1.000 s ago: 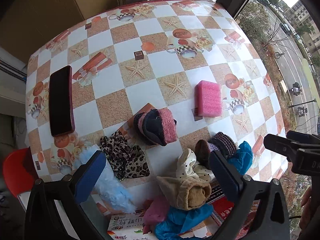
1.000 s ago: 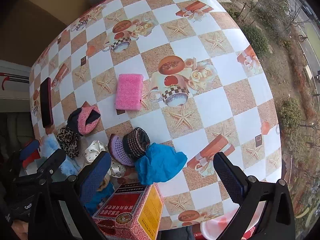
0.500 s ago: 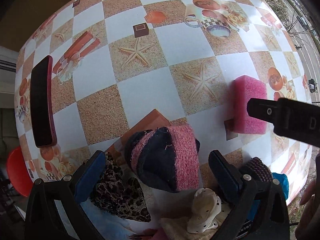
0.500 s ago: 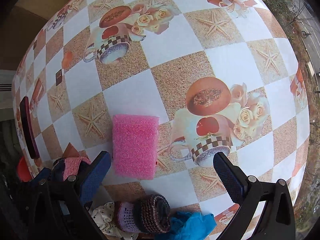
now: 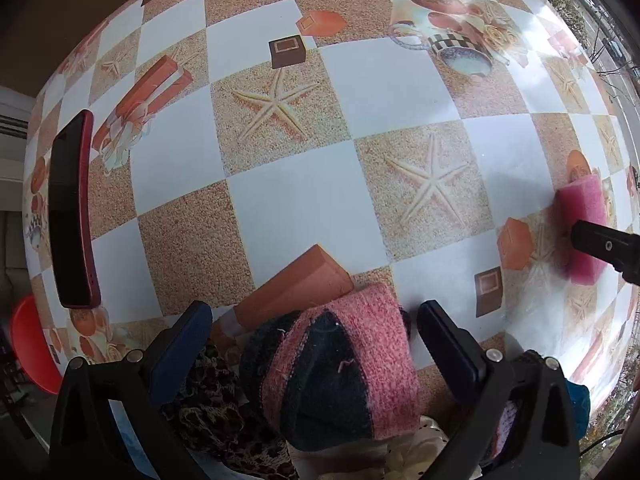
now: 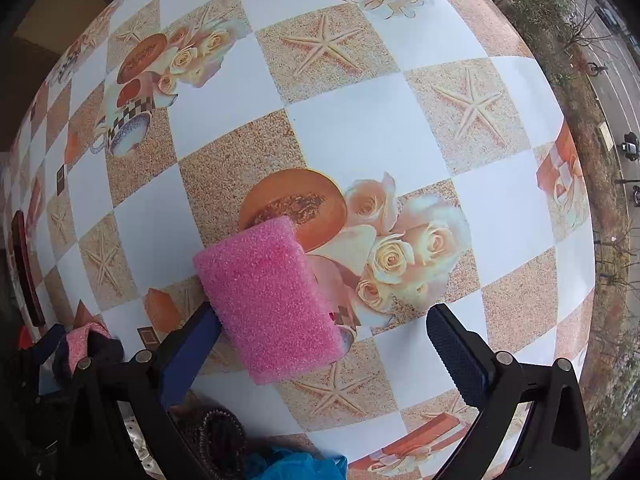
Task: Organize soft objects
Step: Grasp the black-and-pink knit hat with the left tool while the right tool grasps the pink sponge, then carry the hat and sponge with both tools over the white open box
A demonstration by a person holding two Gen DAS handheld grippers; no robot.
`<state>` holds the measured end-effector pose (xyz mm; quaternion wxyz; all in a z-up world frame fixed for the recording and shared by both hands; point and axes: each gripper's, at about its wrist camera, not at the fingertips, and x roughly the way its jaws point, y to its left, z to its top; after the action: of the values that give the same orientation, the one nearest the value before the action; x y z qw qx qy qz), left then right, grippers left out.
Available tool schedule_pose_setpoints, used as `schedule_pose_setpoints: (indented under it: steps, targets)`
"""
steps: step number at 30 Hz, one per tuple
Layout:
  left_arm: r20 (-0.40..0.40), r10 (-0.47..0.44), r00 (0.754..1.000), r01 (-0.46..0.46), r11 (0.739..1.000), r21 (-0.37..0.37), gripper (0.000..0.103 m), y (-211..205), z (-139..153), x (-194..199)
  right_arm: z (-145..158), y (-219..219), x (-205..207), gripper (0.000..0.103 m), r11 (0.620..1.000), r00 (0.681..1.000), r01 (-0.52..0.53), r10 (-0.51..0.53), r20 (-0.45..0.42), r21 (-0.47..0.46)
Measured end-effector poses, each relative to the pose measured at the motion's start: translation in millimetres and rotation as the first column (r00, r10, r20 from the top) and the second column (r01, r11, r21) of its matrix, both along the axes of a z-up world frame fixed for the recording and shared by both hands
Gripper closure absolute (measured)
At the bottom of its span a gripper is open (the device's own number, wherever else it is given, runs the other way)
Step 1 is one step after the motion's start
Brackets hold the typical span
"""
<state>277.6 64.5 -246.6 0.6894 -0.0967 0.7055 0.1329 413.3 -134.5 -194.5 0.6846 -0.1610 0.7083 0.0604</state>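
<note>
Here we hold the left gripper [image 5: 314,340] spread around pink-and-navy socks [image 5: 336,368], right gripper [image 6: 324,344] spread beside pink sponge [image 6: 268,300], no legible writing.

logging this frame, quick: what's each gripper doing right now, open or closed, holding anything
Left gripper: open, jaws either side of the pink and navy knit hat, not clamped.
Right gripper: open, around the pink sponge, not gripped.
</note>
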Motion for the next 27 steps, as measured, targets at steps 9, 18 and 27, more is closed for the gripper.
schedule_pose_setpoints:
  steps: [9,18,27]
  targets:
    - [0.003,0.075,0.997,-0.074,0.995,-0.073,0.0,26.3,-11.1,-2.8,-16.0,36.9,-6.7,0.0,0.981,0.982,-0.187,0.188,0.013,-0.057]
    - [-0.019,0.065,0.998,-0.066,0.995,-0.074,0.002,20.0,-12.1,8.0,-17.3,34.1,-0.3,0.0,0.975,0.978,-0.211,0.21,-0.021,-0.064]
    - [0.036,-0.007,0.999,0.01,0.996,-0.092,0.075,-2.6,16.7,17.7,8.2,25.4,-17.4,0.056,0.971,0.97,-0.24,0.239,0.045,0.006]
